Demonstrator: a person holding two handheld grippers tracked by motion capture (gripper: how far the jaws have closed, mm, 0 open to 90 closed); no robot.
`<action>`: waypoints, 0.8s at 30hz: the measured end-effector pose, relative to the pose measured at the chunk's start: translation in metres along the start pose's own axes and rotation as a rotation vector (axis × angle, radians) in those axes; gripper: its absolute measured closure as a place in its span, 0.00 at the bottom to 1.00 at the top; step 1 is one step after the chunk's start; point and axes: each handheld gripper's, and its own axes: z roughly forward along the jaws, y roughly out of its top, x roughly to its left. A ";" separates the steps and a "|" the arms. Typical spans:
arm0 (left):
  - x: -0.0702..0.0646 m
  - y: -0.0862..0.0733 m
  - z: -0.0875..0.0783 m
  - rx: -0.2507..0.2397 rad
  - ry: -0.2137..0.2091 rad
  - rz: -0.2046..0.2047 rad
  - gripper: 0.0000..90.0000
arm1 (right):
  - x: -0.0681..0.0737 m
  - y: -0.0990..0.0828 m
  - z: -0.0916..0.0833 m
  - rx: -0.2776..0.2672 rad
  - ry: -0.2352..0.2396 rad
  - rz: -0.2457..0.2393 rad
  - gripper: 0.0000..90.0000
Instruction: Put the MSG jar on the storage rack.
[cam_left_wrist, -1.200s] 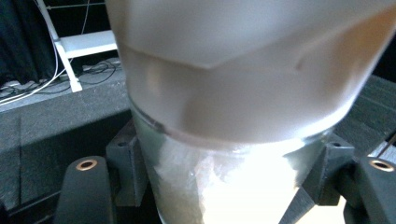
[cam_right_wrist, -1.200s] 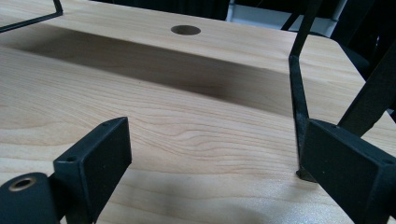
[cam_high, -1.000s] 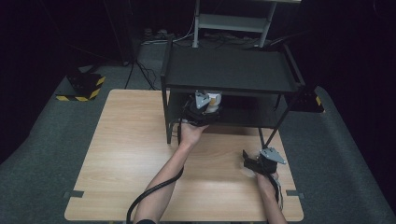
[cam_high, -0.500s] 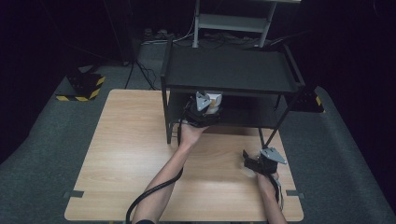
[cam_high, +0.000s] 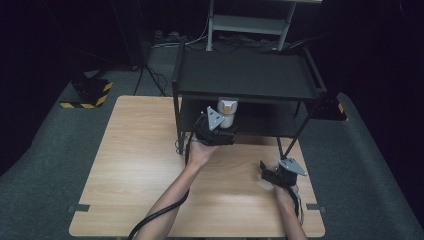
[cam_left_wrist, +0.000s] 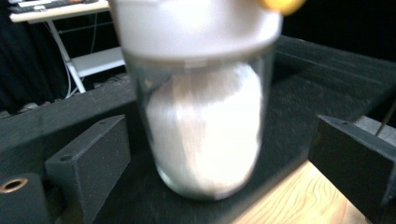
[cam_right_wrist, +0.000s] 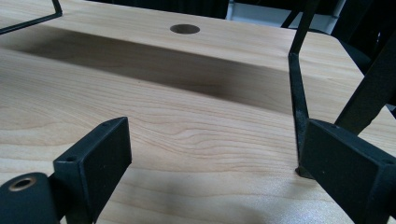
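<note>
Left gripper view: the upright white-lidded jar (cam_left_wrist: 205, 107) stands on the black shelf (cam_left_wrist: 327, 70) between the left gripper's (cam_left_wrist: 219, 154) just-opened, parted jaws, pads clear of the glass.

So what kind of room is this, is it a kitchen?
Probably not a kitchen: it looks like a lab or test room. A plain wooden table stands on grey carpet, walled in by dark curtains, with a black metal shelf rack, loose cables on the floor and a yellow-and-black striped block.
</note>
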 end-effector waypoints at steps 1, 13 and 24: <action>-0.001 -0.003 -0.004 -0.006 0.000 0.005 0.06 | 0.000 0.000 0.000 0.000 -0.001 -0.001 0.09; -0.002 -0.082 -0.079 0.053 0.030 0.074 0.06 | 0.004 0.001 0.001 0.011 -0.012 -0.035 0.09; 0.038 -0.134 -0.094 0.191 0.204 -0.079 0.06 | 0.010 0.001 0.001 0.021 -0.026 -0.076 0.10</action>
